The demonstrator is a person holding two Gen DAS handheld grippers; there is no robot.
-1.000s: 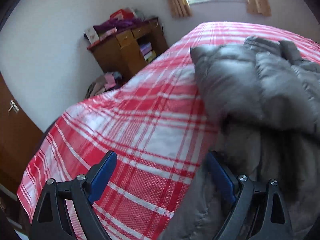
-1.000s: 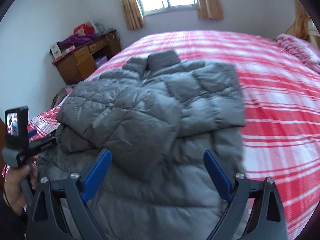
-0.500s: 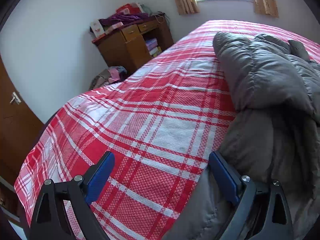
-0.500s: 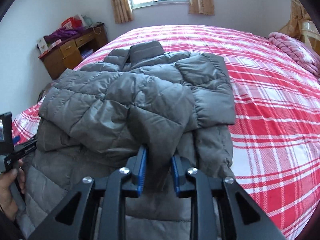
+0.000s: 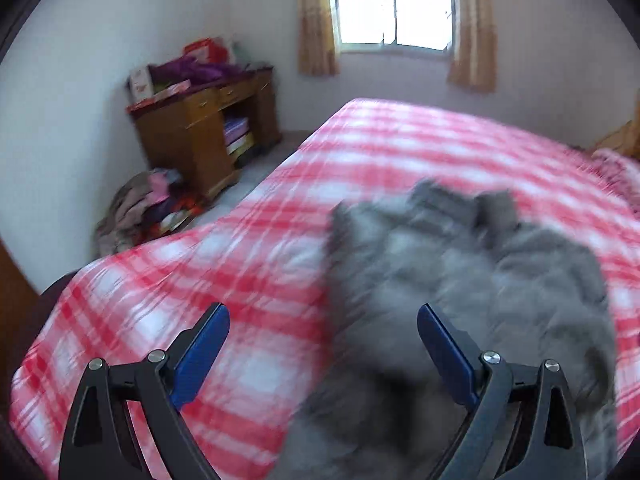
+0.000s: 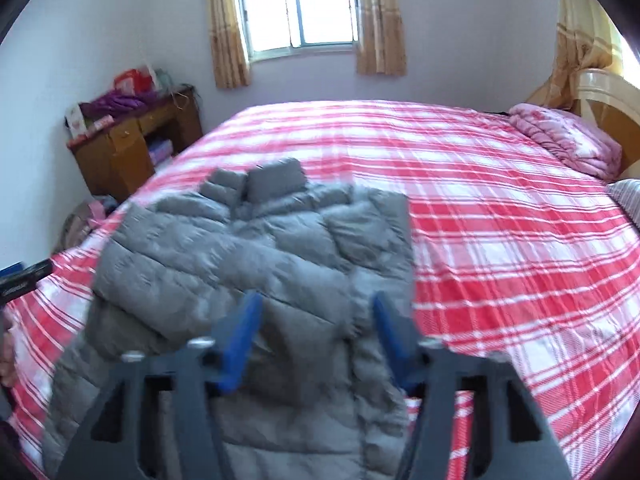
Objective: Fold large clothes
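Note:
A grey puffer jacket point(image 6: 248, 248) lies on the red plaid bed point(image 6: 500, 200), collar toward the window, with its sleeves folded in over the body. My right gripper point(image 6: 317, 300) hovers over the jacket's lower middle. Its jaws are opening, and the blue pads stand apart with no fabric pinched between them. In the left wrist view my left gripper point(image 5: 320, 314) is wide open above the jacket's point(image 5: 460, 264) left edge and the bed cover point(image 5: 200, 280), holding nothing. That view is motion-blurred.
A wooden desk point(image 5: 200, 136) piled with boxes stands at the far left wall, with a heap of clothes point(image 5: 144, 208) on the floor beside it. A pink folded quilt point(image 6: 568, 140) and the headboard point(image 6: 604, 96) are at the far right.
The right gripper went from wide open to shut on a jacket fold, and now its jaws are apart again. Both grippers have risen. The left view now looks further across the bed.

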